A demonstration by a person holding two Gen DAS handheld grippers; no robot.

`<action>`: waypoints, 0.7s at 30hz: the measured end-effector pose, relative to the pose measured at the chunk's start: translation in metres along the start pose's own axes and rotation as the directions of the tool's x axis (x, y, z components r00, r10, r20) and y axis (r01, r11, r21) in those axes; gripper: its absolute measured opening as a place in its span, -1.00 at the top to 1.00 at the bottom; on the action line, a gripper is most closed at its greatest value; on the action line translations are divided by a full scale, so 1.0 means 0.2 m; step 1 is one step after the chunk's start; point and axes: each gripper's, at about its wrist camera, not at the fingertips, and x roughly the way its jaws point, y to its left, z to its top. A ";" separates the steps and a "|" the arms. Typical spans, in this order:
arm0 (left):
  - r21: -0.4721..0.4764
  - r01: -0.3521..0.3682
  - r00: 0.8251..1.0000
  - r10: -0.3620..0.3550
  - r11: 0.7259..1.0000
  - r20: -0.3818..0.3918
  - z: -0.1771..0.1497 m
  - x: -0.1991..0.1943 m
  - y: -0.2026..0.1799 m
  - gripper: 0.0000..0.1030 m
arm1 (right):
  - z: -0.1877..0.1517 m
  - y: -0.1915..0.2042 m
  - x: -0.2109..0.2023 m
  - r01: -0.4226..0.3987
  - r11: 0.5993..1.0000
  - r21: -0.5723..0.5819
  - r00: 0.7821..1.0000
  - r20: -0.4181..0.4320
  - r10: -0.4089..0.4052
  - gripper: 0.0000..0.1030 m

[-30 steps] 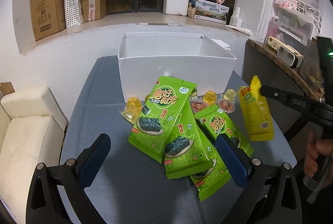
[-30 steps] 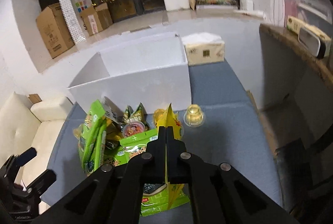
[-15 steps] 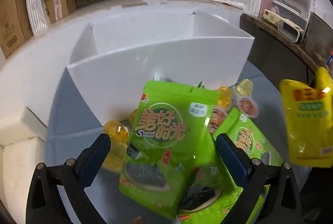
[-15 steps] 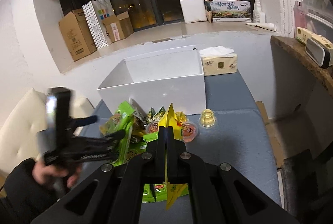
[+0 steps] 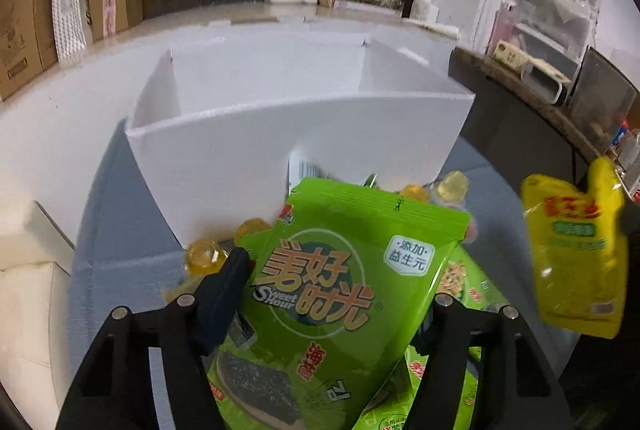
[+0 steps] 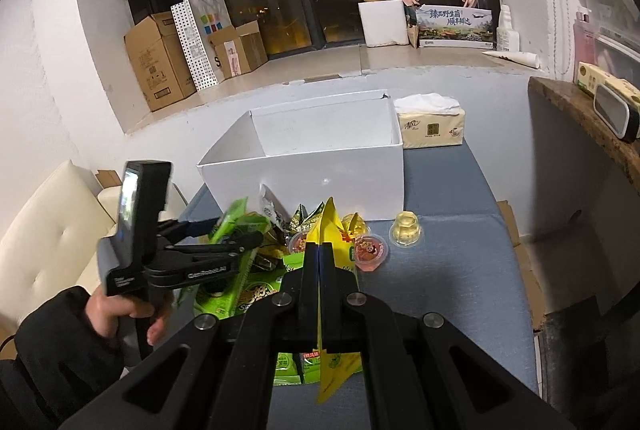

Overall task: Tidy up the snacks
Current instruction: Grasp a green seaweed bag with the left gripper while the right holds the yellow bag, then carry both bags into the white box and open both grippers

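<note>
We take the box (image 6: 304, 166) as our mark: it stands on the table (image 6: 452, 270), toward its far end. Just right of the box sits the tissue pack (image 6: 434, 126), touching its far corner. Before the box lies the snack pile (image 6: 256, 270), close against its front wall. Right of the pile, still before the box, two jelly cups (image 6: 405, 232) rest on the table. Left of the box, off the table, stands the sofa (image 6: 52, 230). Behind the box, on the sill, are cartons (image 6: 160, 62).
</note>
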 end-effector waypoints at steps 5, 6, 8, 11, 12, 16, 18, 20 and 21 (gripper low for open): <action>0.010 -0.018 0.996 0.017 1.000 0.088 0.01 -0.20 -0.05 -0.39 | 0.00 0.02 0.00 -0.002 1.000 -0.012 1.000 0.002 0.002 1.00; 0.010 -0.015 0.995 0.014 1.000 0.096 0.01 -0.23 -0.06 -0.39 | 0.00 0.02 0.00 -0.001 1.000 -0.015 1.000 0.003 0.001 1.00; 0.015 -0.021 0.994 0.019 1.000 0.104 0.00 -0.27 -0.06 -0.39 | 0.00 0.03 0.01 -0.001 1.000 -0.018 1.000 0.003 0.001 1.00; 0.016 -0.025 0.991 0.023 1.000 0.131 0.01 -0.33 -0.08 -0.39 | 0.01 0.04 0.02 -0.001 1.000 -0.024 1.000 0.003 0.001 1.00; 0.013 -0.026 0.990 0.024 1.000 0.138 0.01 -0.35 -0.08 -0.39 | 0.01 0.04 0.02 -0.002 1.000 -0.028 1.000 0.003 0.002 1.00; -0.006 -0.009 0.985 0.010 1.000 0.171 0.03 -0.42 -0.07 -0.39 | 0.02 0.06 0.04 -0.007 0.999 -0.041 1.000 0.006 0.007 1.00; -0.007 -0.002 0.983 0.003 1.000 0.181 0.05 -0.44 -0.06 -0.39 | 0.04 0.07 0.04 -0.008 0.999 -0.050 1.000 0.010 0.008 1.00; -0.007 -0.010 0.982 0.011 1.000 0.190 0.08 -0.46 -0.06 -0.40 | 0.06 0.08 0.05 -0.010 0.998 -0.063 1.000 0.019 0.011 1.00; -0.008 -0.011 0.981 0.012 1.000 0.195 0.11 -0.46 -0.06 -0.40 | 0.08 0.09 0.05 -0.013 0.997 -0.070 1.000 0.022 0.014 1.00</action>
